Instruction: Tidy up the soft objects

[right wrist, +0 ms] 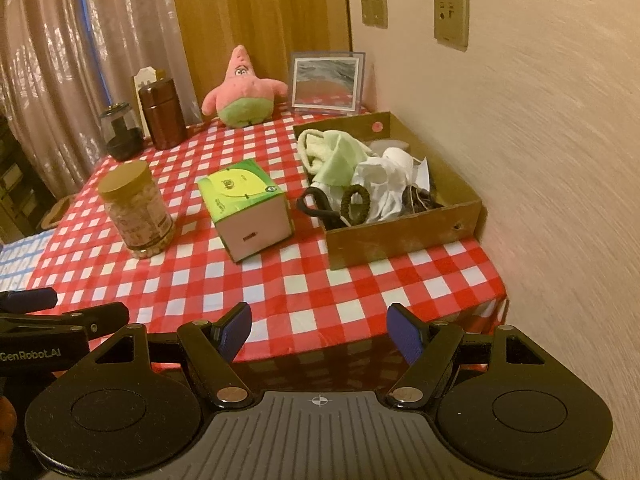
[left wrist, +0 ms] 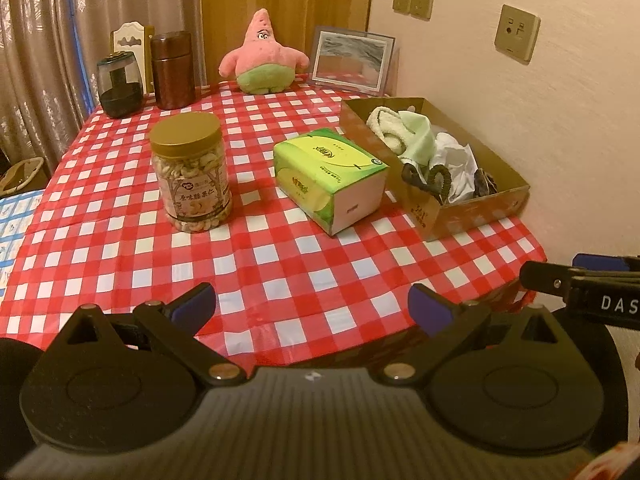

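Observation:
A pink star plush toy [left wrist: 262, 56] sits upright at the table's far edge; it also shows in the right wrist view [right wrist: 242, 92]. A green tissue pack [left wrist: 330, 178] [right wrist: 248, 206] lies mid-table. A cardboard box [left wrist: 480, 210] [right wrist: 400, 236] by the wall holds a pale green cloth [left wrist: 416, 134] [right wrist: 340, 154], white cloth [right wrist: 384, 184] and black hair ties [right wrist: 354, 200]. My left gripper [left wrist: 312, 306] is open and empty over the near table edge. My right gripper [right wrist: 320, 330] is open and empty beside it.
A nut jar with a gold lid [left wrist: 190, 174] [right wrist: 136, 214] stands left of the tissue pack. A brown canister [left wrist: 173, 70], a dark glass container [left wrist: 119, 86] and a framed picture [left wrist: 350, 60] stand at the back. The wall [right wrist: 540, 160] runs along the right.

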